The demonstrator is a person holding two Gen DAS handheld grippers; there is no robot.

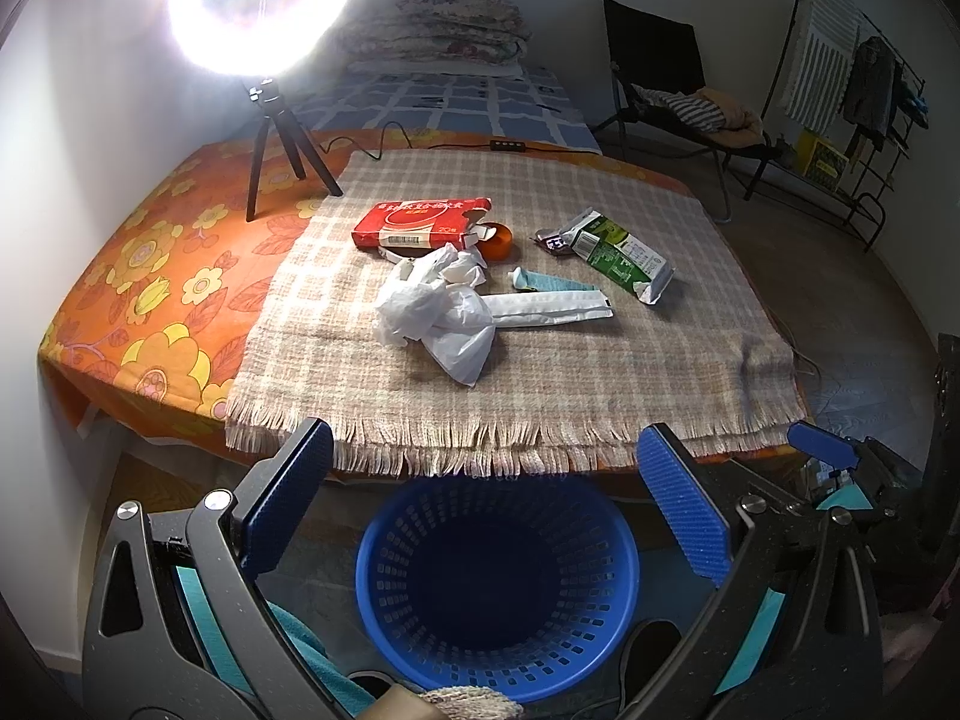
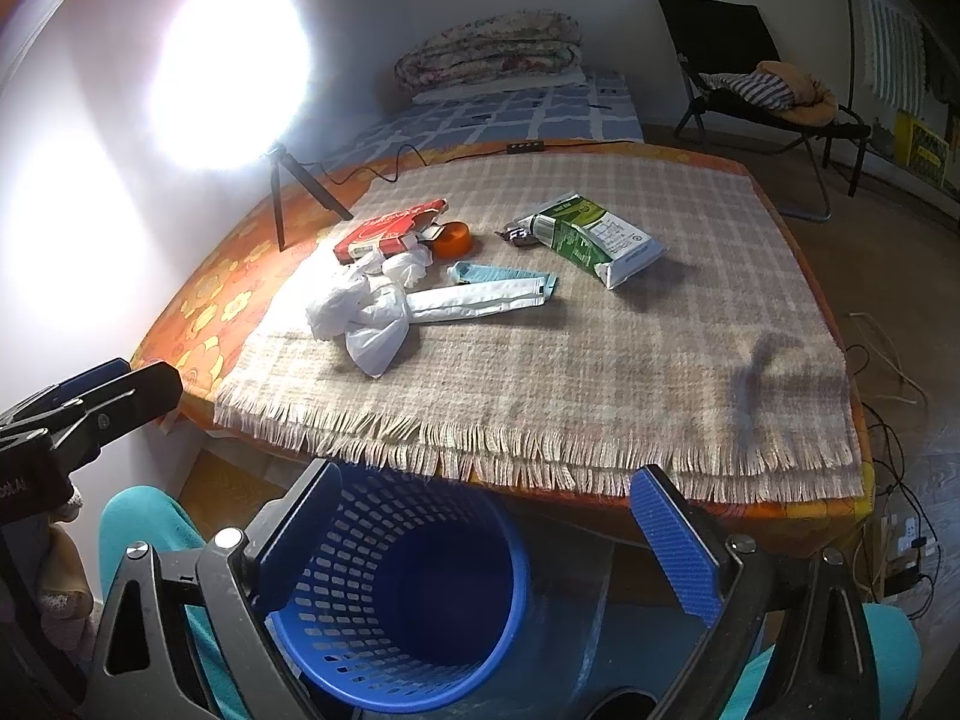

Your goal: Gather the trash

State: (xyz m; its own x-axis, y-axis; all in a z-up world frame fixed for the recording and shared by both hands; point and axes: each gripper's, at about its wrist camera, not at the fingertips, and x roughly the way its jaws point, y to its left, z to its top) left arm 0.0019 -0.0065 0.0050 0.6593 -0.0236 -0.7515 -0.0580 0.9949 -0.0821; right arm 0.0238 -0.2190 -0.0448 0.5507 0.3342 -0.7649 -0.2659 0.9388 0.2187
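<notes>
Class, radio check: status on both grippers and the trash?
Left gripper open, empty. Right gripper open, empty. Trash still on checked cloth; blue basket below, empty. Nothing blocking.

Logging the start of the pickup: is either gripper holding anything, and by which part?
Nothing is held. Left gripper and right gripper are both open and empty.

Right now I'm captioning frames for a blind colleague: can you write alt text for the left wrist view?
The open left gripper hovers over an empty blue basket on the floor before a table. On its checked cloth lie a red box, crumpled white bags and a green carton.
</notes>
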